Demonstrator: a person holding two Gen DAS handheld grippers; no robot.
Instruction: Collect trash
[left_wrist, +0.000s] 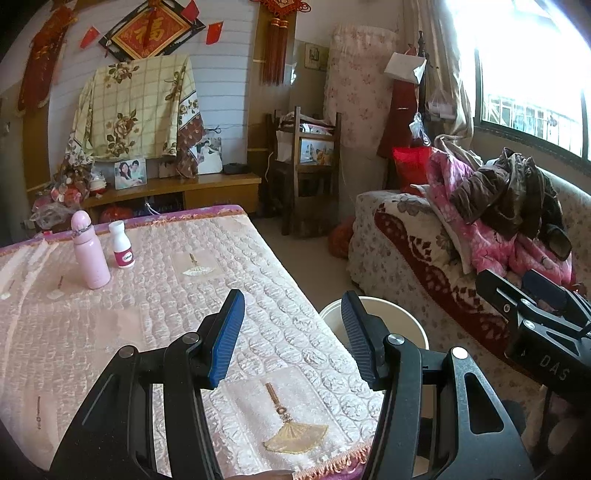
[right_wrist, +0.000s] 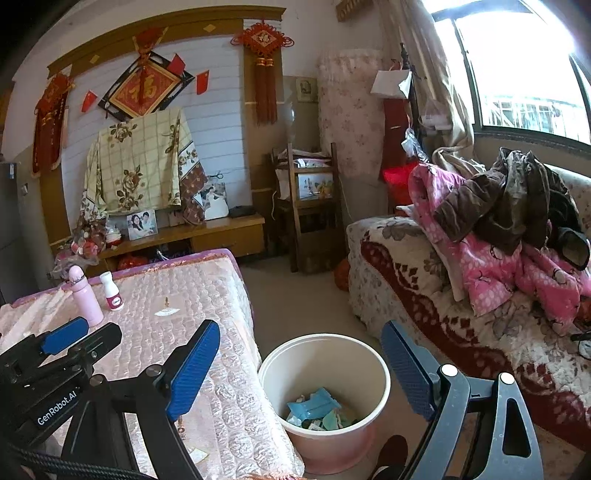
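Observation:
My left gripper (left_wrist: 292, 299) hangs open over the near right corner of the pink quilted table (left_wrist: 155, 295), with nothing between its blue pads. A pale pink bin (right_wrist: 332, 363) stands on the floor between table and sofa. Blue and white wrappers (right_wrist: 317, 406) lie at its bottom. My right gripper (right_wrist: 300, 328) is above the bin, jaws wide open and empty. The bin's rim (left_wrist: 406, 317) shows just behind the left gripper's right finger. The right gripper's body (left_wrist: 535, 317) sits at the right edge of the left wrist view.
A pink flask (left_wrist: 90, 254) and a small white bottle (left_wrist: 122, 245) stand upright at the table's far left. A sofa (right_wrist: 443, 306) piled with clothes (right_wrist: 509, 229) fills the right. A wooden chair (right_wrist: 314, 206) and a low cabinet (right_wrist: 207, 232) stand against the back wall.

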